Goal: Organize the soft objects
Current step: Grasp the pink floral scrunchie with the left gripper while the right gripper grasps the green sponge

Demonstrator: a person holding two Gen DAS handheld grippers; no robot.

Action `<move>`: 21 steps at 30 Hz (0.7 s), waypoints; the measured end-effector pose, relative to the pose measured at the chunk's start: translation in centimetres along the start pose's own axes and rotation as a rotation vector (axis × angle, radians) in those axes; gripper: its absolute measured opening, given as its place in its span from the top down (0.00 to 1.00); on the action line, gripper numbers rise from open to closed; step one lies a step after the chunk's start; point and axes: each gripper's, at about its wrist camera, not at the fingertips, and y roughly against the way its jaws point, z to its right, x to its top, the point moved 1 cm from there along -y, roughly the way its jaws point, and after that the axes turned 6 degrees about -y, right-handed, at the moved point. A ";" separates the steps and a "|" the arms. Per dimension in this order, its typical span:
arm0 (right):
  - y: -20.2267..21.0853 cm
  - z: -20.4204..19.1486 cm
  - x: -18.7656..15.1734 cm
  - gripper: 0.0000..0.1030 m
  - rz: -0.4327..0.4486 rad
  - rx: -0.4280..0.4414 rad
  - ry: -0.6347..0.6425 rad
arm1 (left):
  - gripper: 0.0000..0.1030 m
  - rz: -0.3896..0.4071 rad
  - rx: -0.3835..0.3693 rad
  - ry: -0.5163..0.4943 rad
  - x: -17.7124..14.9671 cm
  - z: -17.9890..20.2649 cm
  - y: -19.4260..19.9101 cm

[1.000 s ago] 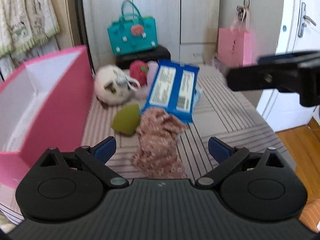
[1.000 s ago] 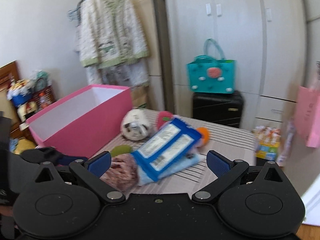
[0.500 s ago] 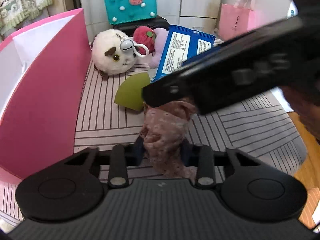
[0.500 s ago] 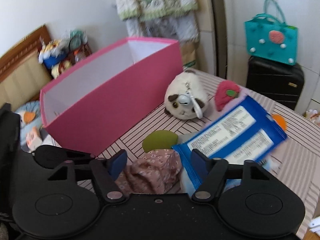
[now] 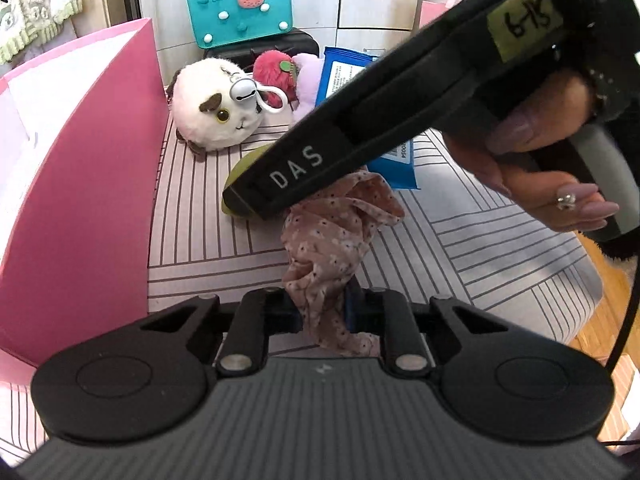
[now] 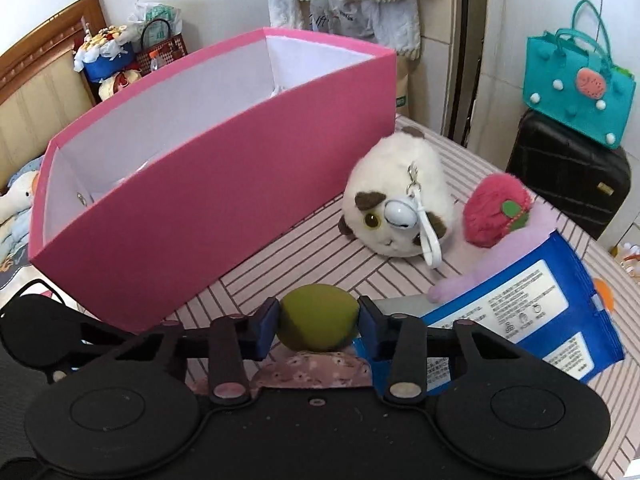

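Left gripper (image 5: 324,312) closing, pads pinching the floral cloth (image 5: 332,240) on the striped bed. Right gripper (image 6: 318,324) closing too — blue pads touching both sides of the green sponge (image 6: 318,322), just beside the pink box (image 6: 224,184).

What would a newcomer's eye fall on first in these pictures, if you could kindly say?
Probably the big open pink cardboard box, standing on the striped cloth's left side. Beside it lies a white-and-brown plush guinea pig with a red fuzzy strawberry toy next to it. Up close, the left tongs pinch a crumpled pink floral cloth, while the right tongs are closing around an olive-green squishy ball.
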 end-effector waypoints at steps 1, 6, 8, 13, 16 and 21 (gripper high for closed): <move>0.5 -0.1 0.0 0.56 0.017 -0.005 0.002 | 0.83 0.000 0.000 -0.003 0.0 0.0 -0.1; 3.5 0.2 0.0 0.56 0.073 -0.017 -0.053 | 0.84 -0.001 -0.005 -0.001 -0.1 0.2 0.3; 4.5 0.3 -0.3 0.56 0.082 -0.035 -0.065 | 0.84 -0.011 0.002 0.004 -0.1 0.3 0.1; 6.2 0.2 -2.1 0.56 0.071 -0.075 -0.097 | 0.88 0.004 0.018 -0.010 0.3 0.7 0.7; 7.0 0.2 -2.8 0.56 0.089 -0.078 -0.121 | 0.88 0.001 0.012 -0.034 0.3 1.0 1.4; 8.3 0.3 -3.4 0.56 0.103 -0.081 -0.138 | 0.89 -0.025 -0.036 -0.049 0.4 1.2 2.1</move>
